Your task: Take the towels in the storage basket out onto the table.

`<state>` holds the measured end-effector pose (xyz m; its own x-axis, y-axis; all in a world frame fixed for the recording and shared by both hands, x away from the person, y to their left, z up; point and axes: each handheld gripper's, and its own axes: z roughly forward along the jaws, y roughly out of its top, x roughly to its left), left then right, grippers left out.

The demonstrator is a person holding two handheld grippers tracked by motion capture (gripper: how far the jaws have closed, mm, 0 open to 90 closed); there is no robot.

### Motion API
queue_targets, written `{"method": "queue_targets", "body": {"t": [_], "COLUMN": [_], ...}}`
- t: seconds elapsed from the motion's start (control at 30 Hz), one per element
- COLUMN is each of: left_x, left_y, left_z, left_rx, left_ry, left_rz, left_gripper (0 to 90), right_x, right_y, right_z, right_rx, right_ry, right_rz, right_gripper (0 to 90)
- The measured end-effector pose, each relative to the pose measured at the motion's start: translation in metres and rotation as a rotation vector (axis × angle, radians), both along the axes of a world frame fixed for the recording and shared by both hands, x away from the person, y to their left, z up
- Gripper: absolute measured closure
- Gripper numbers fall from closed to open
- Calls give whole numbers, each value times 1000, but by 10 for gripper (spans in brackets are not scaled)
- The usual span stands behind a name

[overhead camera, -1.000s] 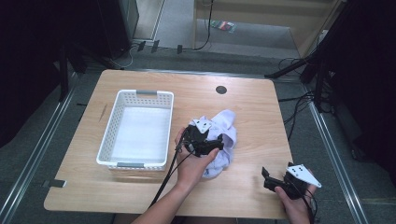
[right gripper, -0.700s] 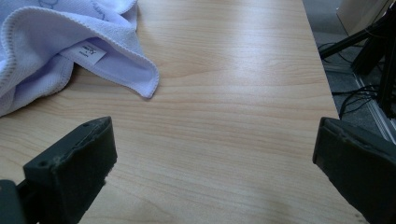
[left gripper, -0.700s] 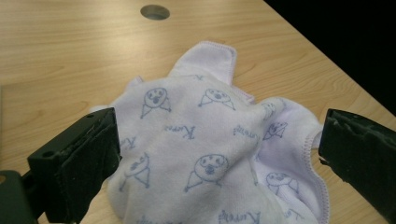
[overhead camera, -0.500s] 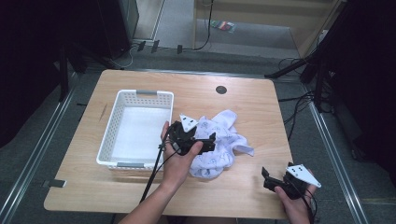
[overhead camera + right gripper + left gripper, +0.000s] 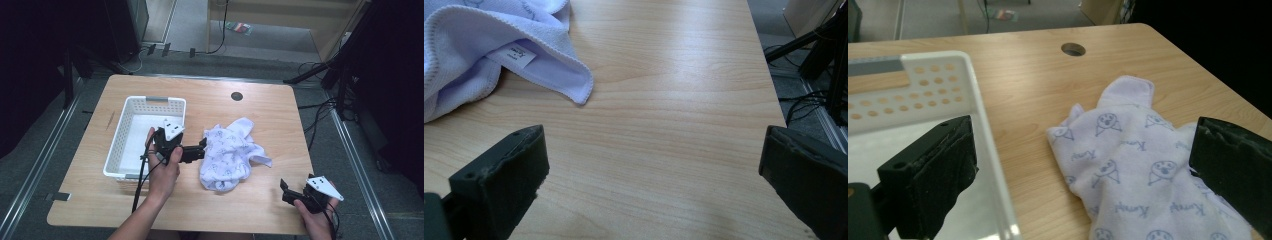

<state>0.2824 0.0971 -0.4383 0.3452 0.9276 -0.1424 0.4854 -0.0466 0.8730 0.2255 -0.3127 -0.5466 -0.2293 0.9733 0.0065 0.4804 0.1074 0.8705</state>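
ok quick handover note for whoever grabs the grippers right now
Left gripper: jaws have just opened, nothing between them, held beside the towel near the basket.
Right gripper: open, empty, resting at the near right table edge.
Towel lies crumpled on the table right of the white basket, which looks empty.
Done: towel let go.
Left: probably tidy the towel and put it in the basket.

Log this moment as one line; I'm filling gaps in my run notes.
left gripper: open, jaws just opened, nothing between | cloth: crumpled on table beside basket | right gripper: open, near front edge
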Motion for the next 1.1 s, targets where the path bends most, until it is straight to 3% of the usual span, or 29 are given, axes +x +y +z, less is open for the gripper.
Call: {"method": "queue_targets", "body": {"t": [0.5, 0.67, 1.1], "left_x": [-11, -18, -33], "left_y": [69, 104, 167], "left_z": [3, 3, -9], "left_rx": [-21, -29, -35], "left_ry": [-50, -75, -86], "left_rz": [77, 125, 213], "left_gripper": [0, 0, 0], "right_x": [0, 0, 0], "right_y": [0, 0, 0], "right_z": [0, 0, 0], "right_rx": [-2, -1, -2], "right_ry": [0, 0, 3], "right_rz": [-1, -1, -6], "right_gripper": [0, 0, 0]}}
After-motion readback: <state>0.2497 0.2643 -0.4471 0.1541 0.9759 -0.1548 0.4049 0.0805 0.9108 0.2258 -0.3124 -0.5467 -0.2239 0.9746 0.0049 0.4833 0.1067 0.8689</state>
